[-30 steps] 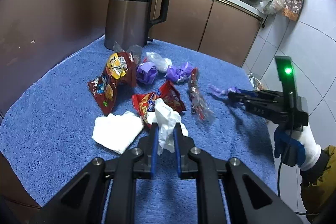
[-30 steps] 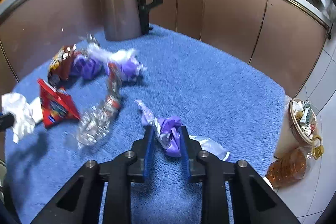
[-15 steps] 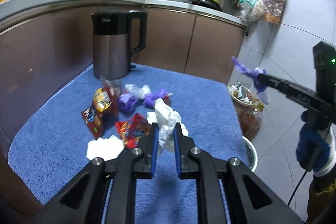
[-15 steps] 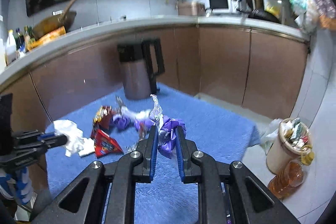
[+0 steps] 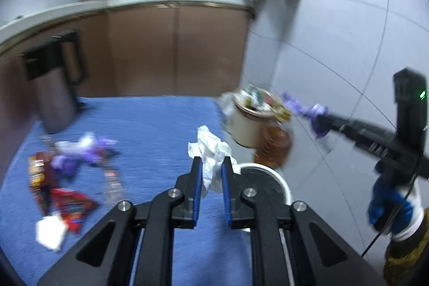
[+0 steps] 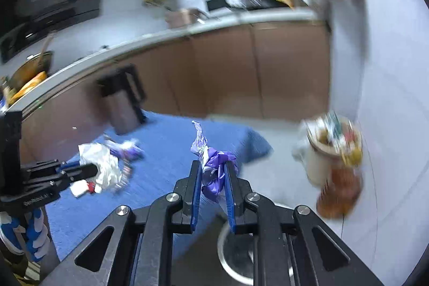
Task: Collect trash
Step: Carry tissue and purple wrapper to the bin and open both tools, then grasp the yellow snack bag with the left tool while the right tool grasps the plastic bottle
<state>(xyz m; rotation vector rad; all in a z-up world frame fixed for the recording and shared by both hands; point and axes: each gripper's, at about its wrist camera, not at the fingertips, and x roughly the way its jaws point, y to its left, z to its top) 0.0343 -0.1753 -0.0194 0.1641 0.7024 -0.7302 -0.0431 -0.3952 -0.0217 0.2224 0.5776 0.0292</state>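
Left gripper [image 5: 210, 170]: black linkage arms, blue-lined finger pads [image 5: 198, 189], silver pivot screws.
Right gripper [image 6: 211, 173]: matching black frame, blue pads, silver screws.
Right handle unit [image 5: 410, 109]: black block, green light, black cable trailing beneath.
Gloves [image 5: 394, 211]: blue-and-white, olive sleeve behind.

Crumpled white tissue [image 5: 211, 152] pinched between the left jaws, bulk sticking up above the tips, clear of the table. Crumpled purple plastic wrapper [image 6: 214, 168] with a clear twisted tail pointing up, clamped between the right jaws, also off the table.

Still on the blue towel: purple wrappers [image 5: 80, 152] bunched together, red snack packets [image 5: 67, 203] flat beside them, a clear foil wrapper [image 5: 112, 181] just right of those, a flat white tissue [image 5: 51, 232] nearest the camera.

Bin [image 5: 252, 119] on the floor past the table edge, upright, heaped with mixed trash.
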